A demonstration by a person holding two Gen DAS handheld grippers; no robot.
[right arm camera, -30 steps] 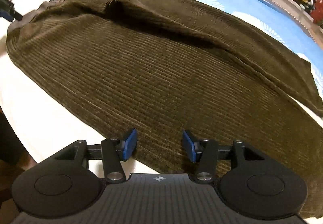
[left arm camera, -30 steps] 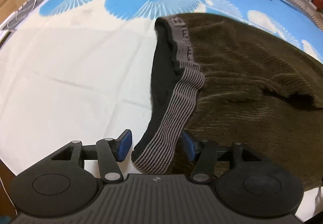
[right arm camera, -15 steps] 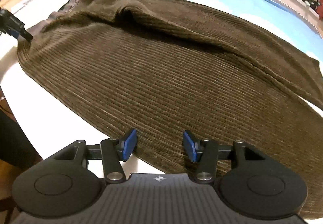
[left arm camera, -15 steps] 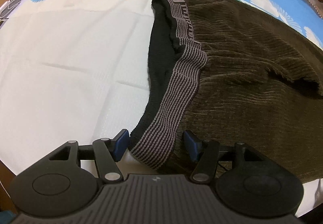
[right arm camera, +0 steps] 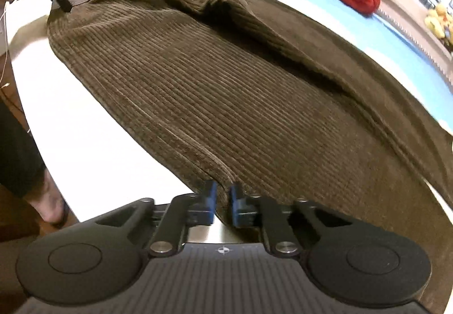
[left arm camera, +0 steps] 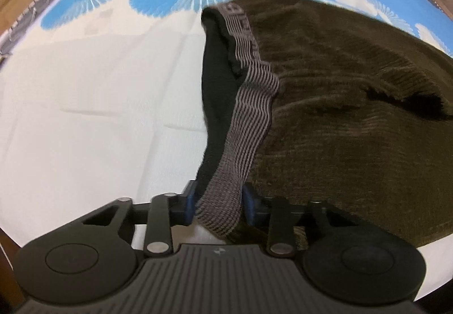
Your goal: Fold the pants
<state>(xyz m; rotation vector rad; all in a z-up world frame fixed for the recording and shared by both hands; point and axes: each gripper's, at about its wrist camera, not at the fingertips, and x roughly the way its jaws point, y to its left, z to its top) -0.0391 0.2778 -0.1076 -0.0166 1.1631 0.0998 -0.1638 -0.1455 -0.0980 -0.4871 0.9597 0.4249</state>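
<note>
Both jaws narrowed – clamping pants

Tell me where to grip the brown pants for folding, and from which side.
Grip the pants along their near edge: the striped waistband corner and the leg's long edge. Come from the bed's near side, angled downward; both edges lie flat and reachable there. Both grippers' jaws are closing on them: left gripper, right gripper.

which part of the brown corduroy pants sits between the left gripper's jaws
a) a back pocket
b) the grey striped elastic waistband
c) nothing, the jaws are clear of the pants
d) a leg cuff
b: in the left wrist view the grey striped elastic waistband of the brown corduroy pants runs down between the closing jaws of the left gripper, with a blue pad against each of its edges.
</note>
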